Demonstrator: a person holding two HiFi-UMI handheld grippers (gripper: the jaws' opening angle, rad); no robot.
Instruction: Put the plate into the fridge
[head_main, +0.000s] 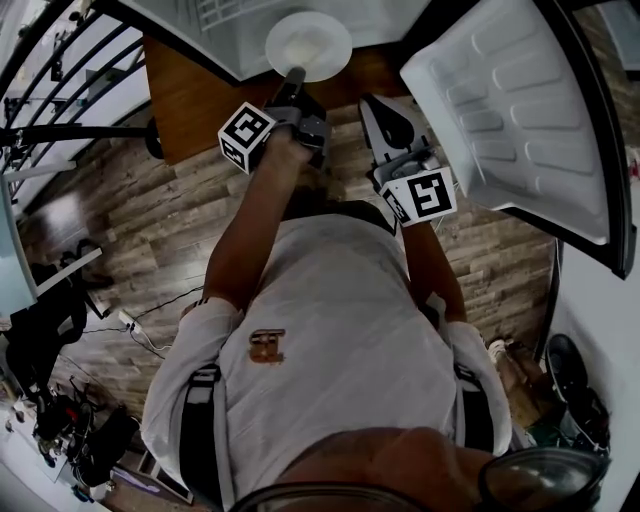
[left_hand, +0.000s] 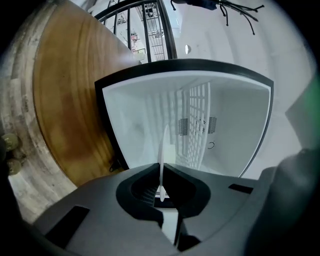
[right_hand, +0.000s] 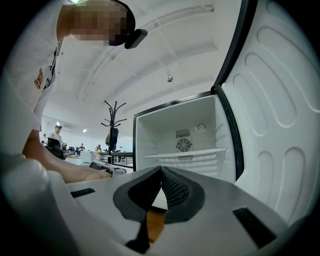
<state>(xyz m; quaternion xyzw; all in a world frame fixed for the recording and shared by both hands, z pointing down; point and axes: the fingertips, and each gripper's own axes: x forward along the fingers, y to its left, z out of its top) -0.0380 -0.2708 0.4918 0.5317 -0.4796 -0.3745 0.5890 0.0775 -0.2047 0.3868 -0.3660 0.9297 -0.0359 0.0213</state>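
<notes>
White and round, the plate sits clamped by its near rim in the left gripper, held out flat at the open mouth of the fridge. In the left gripper view the camera is rolled, so the plate shows edge-on as a thin pale line. The left gripper has its jaws pinched tight on either face of it. Beyond lies the pale inside of the fridge with its wire shelf. From the head view the plate seems to be right at the threshold, though whether it has crossed the frame is hard to say.

The fridge stands on a brown wooden desk, whose grain also fills the left of the left gripper view. Its door is swung wide to the person's right, moulded white lining facing up.

The right gripper hangs just beside the left one, nearer the door and a little back from the fridge. Its own view shows the right gripper with jaws pressed together on nothing. That view looks into the fridge, past the shelf to a round fan vent. The door stands at the right there and a coat stand at the left. Grey-brown plank floor lies below.
</notes>
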